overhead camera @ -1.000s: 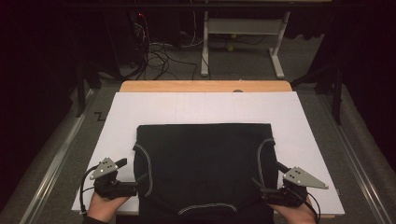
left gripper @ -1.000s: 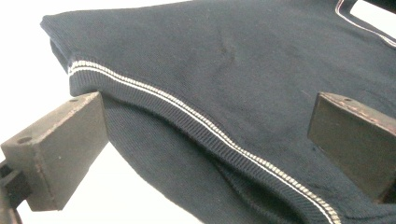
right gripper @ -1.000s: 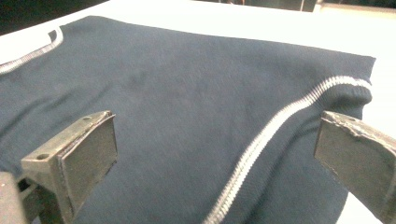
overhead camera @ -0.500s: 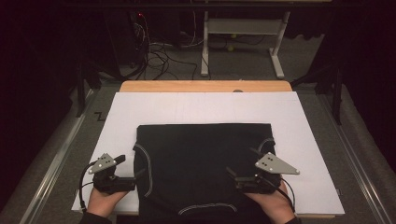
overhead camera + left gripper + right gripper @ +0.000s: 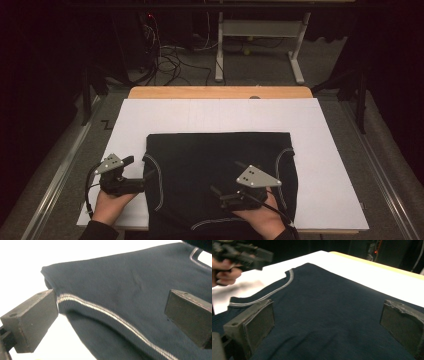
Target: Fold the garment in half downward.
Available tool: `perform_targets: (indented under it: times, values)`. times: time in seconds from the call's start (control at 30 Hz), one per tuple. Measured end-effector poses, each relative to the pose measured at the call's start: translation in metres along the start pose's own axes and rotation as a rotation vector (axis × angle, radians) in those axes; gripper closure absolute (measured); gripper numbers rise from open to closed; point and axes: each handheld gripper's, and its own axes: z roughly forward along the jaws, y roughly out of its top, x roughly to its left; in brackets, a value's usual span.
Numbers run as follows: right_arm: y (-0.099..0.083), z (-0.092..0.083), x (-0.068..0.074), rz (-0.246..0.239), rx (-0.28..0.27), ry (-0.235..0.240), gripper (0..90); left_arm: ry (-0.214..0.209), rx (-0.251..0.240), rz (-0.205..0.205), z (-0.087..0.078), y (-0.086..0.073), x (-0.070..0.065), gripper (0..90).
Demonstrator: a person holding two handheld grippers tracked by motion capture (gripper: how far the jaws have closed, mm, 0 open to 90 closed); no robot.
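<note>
Left gripper [image 5: 148,174] points right, jaws spread wide; right gripper [image 5: 216,192] (held lower) points left, equally spread.

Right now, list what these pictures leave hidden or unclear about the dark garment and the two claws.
- High view: the garment's near hem runs off the bottom edge, partly under the right claw and its hand.
- Left gripper view: the white sheet is overexposed, so the left claw's height above the table cannot be judged.
- Right gripper view: the other claw is blurred.
</note>
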Motion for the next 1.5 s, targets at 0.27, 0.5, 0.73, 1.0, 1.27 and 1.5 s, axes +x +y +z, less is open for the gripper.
perform_targets:
  times: [0.27,0.5,0.73,1.0,1.27,1.5]
  values:
    - [0.007,0.028,0.03,-0.034,0.032,0.071,0.3,-0.01,-0.053,-0.006,0.003,0.033,0.01,0.0]
    - [0.013,0.047,0.055,-0.047,0.06,0.124,0.3,0.001,-0.023,0.019,0.018,0.055,0.016,0.0]
    - [0.015,0.057,0.082,-0.065,0.073,0.182,0.3,0.013,-0.011,-0.011,0.036,0.068,0.035,0.0]
    - [0.007,0.057,0.097,-0.071,0.095,0.217,0.2,0.073,0.087,-0.075,0.061,0.055,0.062,4.6]
    - [0.004,0.052,0.103,-0.079,0.108,0.23,0.3,0.117,0.17,-0.128,0.09,0.043,0.076,18.5]
    - [-0.001,0.047,0.11,-0.083,0.115,0.241,0.3,0.177,0.24,-0.108,0.105,0.039,0.073,26.8]
